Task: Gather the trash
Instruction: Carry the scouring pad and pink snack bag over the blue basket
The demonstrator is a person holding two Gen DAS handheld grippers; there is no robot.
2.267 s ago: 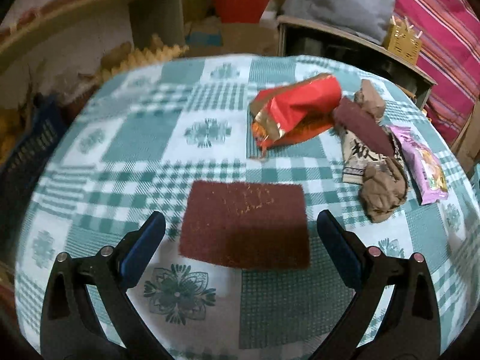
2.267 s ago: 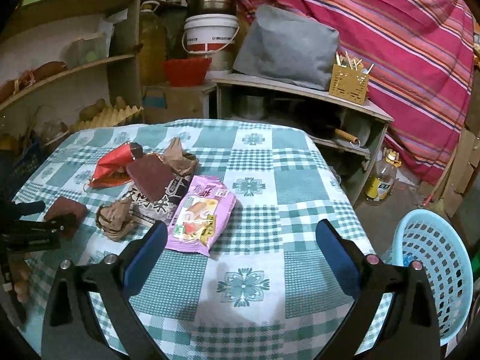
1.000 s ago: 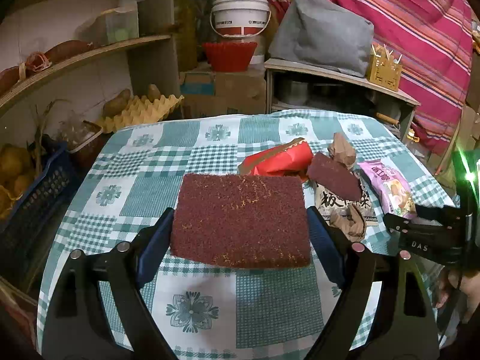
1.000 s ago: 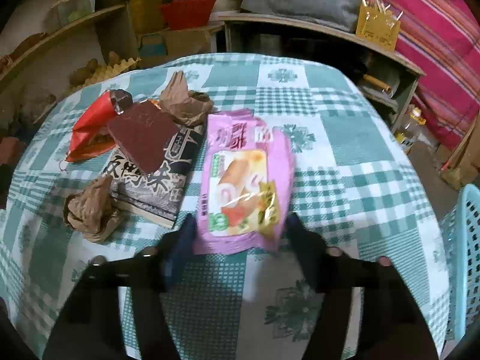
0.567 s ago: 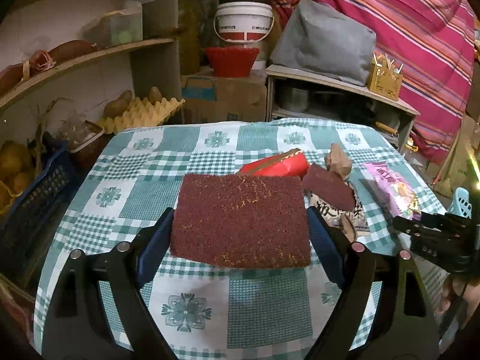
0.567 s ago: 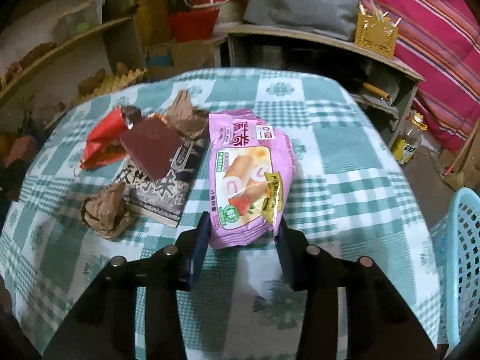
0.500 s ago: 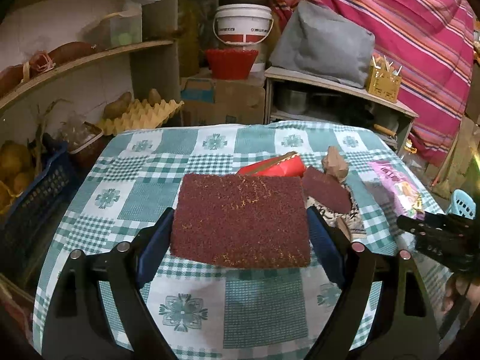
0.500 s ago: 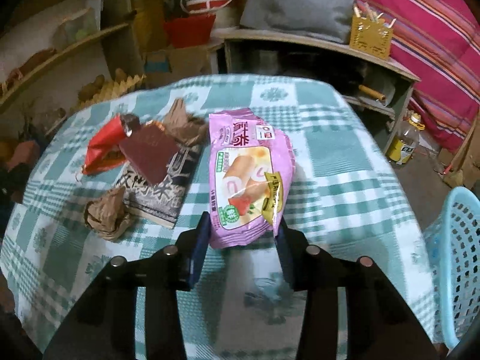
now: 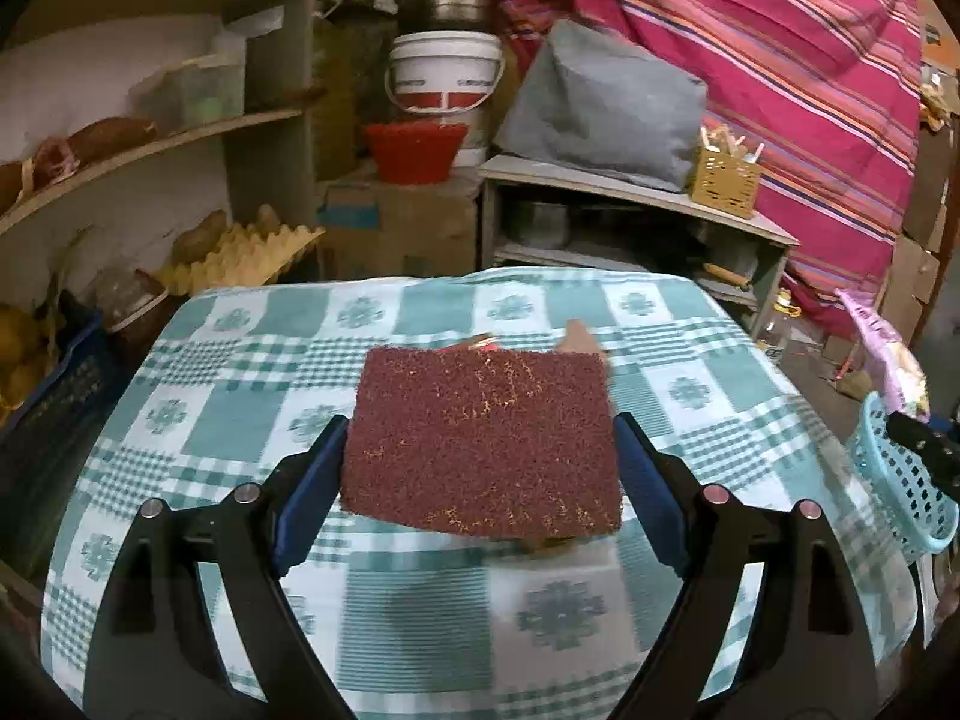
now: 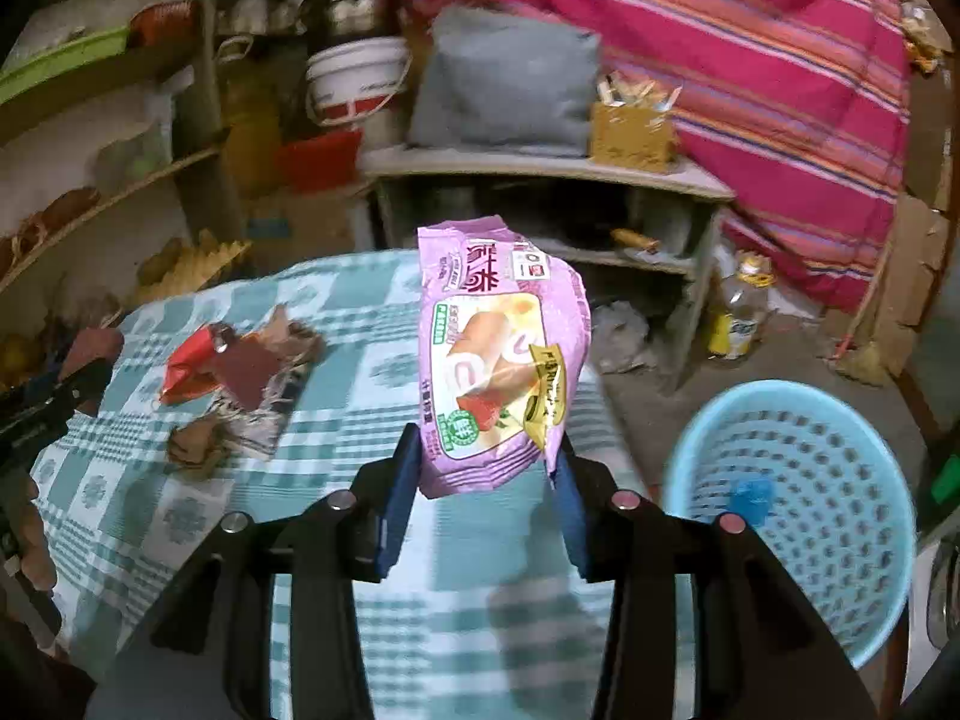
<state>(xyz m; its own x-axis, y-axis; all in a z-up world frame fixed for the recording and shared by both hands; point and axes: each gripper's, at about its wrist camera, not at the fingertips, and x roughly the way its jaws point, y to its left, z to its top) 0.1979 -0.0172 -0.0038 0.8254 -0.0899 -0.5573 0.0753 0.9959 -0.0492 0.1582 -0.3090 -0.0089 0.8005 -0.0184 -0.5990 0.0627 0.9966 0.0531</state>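
Left gripper (image 9: 480,474) clamped on a dark red scouring pad (image 9: 483,450), held above the checked tablecloth (image 9: 420,612); blue basket (image 9: 900,498) at right.

The scouring pad (image 9: 483,441) held up in the left wrist view hides most of the trash pile (image 10: 240,372) behind it. The blue basket (image 9: 900,492) is cut off at that view's right edge. The right wrist view is motion-blurred.
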